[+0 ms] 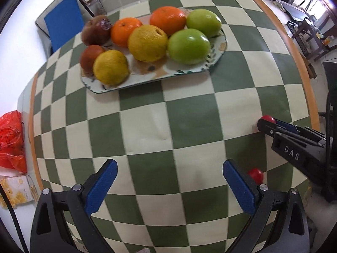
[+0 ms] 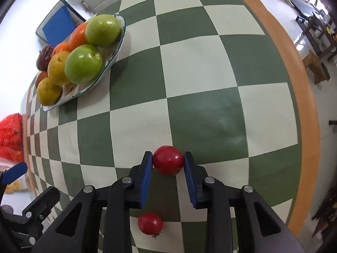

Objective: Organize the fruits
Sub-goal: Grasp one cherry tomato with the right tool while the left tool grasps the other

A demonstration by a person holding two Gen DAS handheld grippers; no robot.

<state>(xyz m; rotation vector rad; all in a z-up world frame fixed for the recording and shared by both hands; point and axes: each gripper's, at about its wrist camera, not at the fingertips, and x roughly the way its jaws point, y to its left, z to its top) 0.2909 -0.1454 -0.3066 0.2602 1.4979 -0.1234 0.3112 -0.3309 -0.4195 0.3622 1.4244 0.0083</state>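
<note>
Right gripper (image 2: 168, 162) pinches red tomato (image 2: 168, 160); fruit plate (image 2: 118, 48) lies far forward-left; left gripper (image 1: 169, 181) spread, empty

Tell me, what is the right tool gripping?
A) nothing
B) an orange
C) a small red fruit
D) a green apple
C: in the right wrist view the right tool has both blue pads pressed against a small red fruit on the table; the green apples sit on the plate.
</note>
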